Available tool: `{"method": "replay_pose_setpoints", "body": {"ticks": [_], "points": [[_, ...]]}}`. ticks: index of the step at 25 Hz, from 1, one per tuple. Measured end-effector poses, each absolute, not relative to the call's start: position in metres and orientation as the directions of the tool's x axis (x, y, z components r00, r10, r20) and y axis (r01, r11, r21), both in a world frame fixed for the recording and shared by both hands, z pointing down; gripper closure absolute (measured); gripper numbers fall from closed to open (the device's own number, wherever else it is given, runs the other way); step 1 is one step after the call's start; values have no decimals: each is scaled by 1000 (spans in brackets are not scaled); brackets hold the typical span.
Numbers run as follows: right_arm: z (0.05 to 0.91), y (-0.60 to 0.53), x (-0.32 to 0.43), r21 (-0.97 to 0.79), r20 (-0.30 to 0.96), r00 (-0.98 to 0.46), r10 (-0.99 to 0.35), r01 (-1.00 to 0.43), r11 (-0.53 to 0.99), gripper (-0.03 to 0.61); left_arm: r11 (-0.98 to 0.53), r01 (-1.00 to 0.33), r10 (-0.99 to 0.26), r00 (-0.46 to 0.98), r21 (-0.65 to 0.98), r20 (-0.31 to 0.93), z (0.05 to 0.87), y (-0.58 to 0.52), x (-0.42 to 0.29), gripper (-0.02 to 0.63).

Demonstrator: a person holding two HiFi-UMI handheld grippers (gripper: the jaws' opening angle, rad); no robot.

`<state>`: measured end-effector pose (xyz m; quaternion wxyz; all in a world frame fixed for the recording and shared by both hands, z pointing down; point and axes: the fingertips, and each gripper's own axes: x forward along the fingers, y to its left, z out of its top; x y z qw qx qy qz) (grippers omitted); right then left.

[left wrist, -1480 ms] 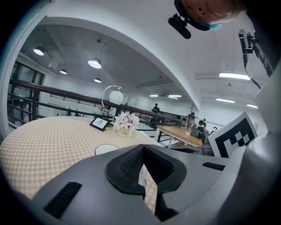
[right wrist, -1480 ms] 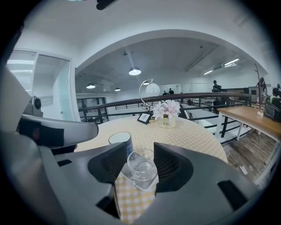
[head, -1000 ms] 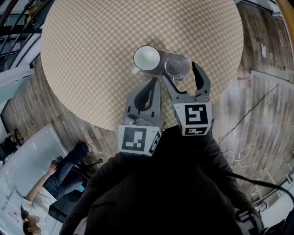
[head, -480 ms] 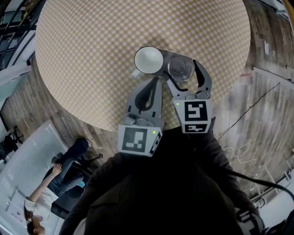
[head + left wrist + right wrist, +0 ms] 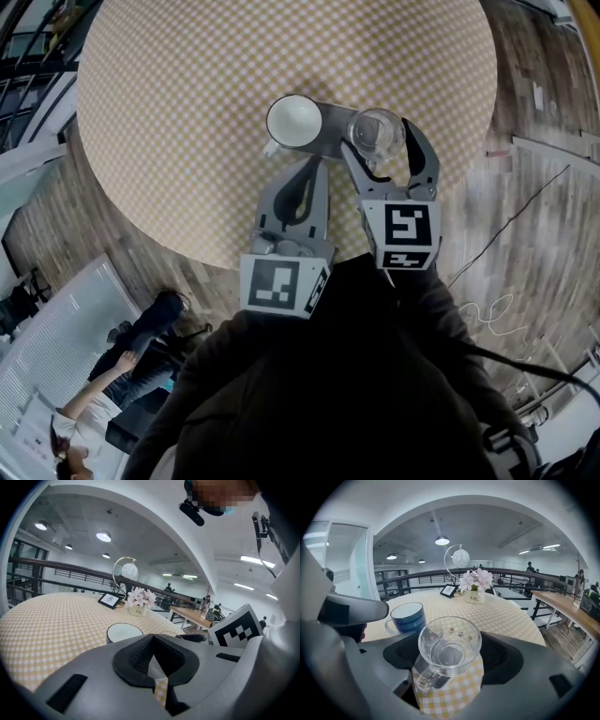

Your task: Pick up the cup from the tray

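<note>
right tongs (image 5: 381, 142) pinch clear cup (image 5: 449, 645) (handle nearest lens) | left tongs (image 5: 312, 169) pressed together | mug (image 5: 294, 120) on tray (image 5: 334, 114)

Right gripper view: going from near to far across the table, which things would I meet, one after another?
glass cup → blue mug → flower pot

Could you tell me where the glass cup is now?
The glass cup is between the right gripper's jaws, just right of the blue mug in the head view.
</note>
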<state>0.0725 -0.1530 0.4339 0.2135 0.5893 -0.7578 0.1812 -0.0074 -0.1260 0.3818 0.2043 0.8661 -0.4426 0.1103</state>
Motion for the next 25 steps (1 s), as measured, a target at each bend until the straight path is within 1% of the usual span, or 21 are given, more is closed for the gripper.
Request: {"method": "replay_pose_setpoints", "body": {"ticks": [7, 12, 17, 22, 25], "points": [[427, -141, 113, -5, 533, -138, -835, -987, 160, 225, -583, -774, -691, 632, 245, 352, 373, -118, 23, 609], [438, -134, 135, -11, 556, -100, -825, -993, 113, 225, -618, -748, -657, 660, 242, 364, 376, -114, 41, 609], [455, -130, 141, -27, 579, -87, -811, -996, 88, 225, -609, -743, -645, 668, 277, 371, 383, -116, 45, 609], [471, -123, 146, -29, 610, -69, -789, -997, 65, 225, -634, -722, -612, 687, 276, 391, 392, -114, 48, 609], [477, -124, 149, -31, 606, -63, -793, -998, 55, 225, -621, -723, -609, 688, 302, 395, 397, -116, 52, 609]]}}
